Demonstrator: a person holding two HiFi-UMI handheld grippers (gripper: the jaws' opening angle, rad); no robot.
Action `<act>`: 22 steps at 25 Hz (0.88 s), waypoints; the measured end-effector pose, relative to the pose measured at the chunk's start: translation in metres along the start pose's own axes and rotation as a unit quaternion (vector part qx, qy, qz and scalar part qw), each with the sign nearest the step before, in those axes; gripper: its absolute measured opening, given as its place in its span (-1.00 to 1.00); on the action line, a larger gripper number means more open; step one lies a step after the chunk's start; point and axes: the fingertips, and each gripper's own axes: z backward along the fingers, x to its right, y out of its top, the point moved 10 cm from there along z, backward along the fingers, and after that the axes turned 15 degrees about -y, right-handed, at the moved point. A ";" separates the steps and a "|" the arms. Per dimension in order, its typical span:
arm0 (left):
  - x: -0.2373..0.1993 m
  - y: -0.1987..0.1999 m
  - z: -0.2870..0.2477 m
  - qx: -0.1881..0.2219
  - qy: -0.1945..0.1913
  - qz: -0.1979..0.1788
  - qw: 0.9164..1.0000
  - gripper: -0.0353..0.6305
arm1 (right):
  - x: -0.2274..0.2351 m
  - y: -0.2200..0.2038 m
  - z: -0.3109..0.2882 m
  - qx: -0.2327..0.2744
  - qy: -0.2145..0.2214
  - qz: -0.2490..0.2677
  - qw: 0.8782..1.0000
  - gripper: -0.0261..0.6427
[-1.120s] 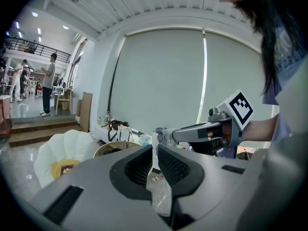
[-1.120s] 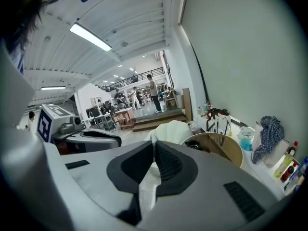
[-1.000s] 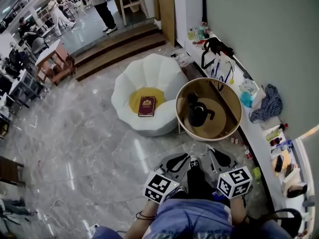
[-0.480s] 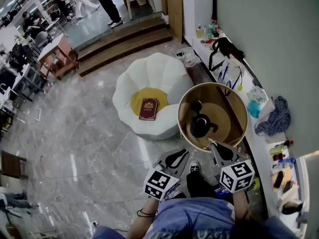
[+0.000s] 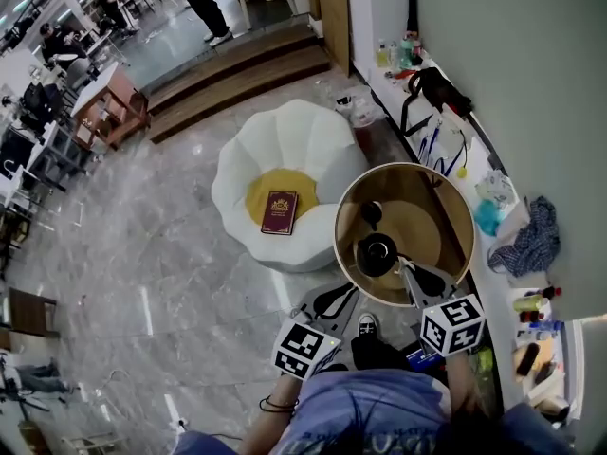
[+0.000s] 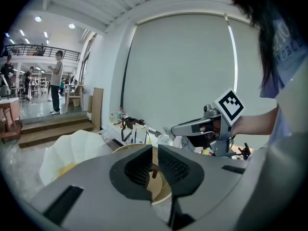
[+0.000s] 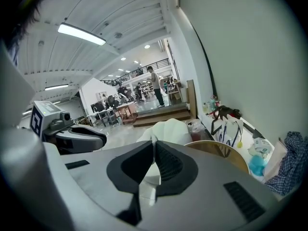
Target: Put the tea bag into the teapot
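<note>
The right gripper point(image 5: 410, 271) had its jaws pressed together with nothing between them, as its own view showed plainly. The left gripper point(image 5: 347, 297) also looked closed and empty, though a thin slit of light between its pads made that less certain. They were held side by side, the left a little behind the right.

The black teapot point(image 5: 377, 252) stood on the round wooden table point(image 5: 432, 216), just ahead of the right gripper's tips and ahead and to the right of the left gripper. A small dark piece point(image 5: 370, 211) sat on the table beyond the teapot. The tea bag could not be made out in any view.

Ahead and to the left of the left gripper stood a white petal-shaped seat point(image 5: 303, 140), touching the table's rim, with a dark red book point(image 5: 279, 212) lying on its yellow centre.
</note>
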 end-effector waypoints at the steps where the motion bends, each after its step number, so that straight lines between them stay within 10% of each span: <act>1: -0.003 0.002 -0.004 -0.001 0.003 -0.002 1.000 -0.79 | 0.003 0.001 -0.006 -0.002 0.005 0.004 1.000 -0.84; 22: -0.037 0.014 -0.016 -0.023 0.001 -0.008 1.000 -0.79 | 0.026 -0.010 -0.141 -0.099 0.095 0.059 0.989 -0.84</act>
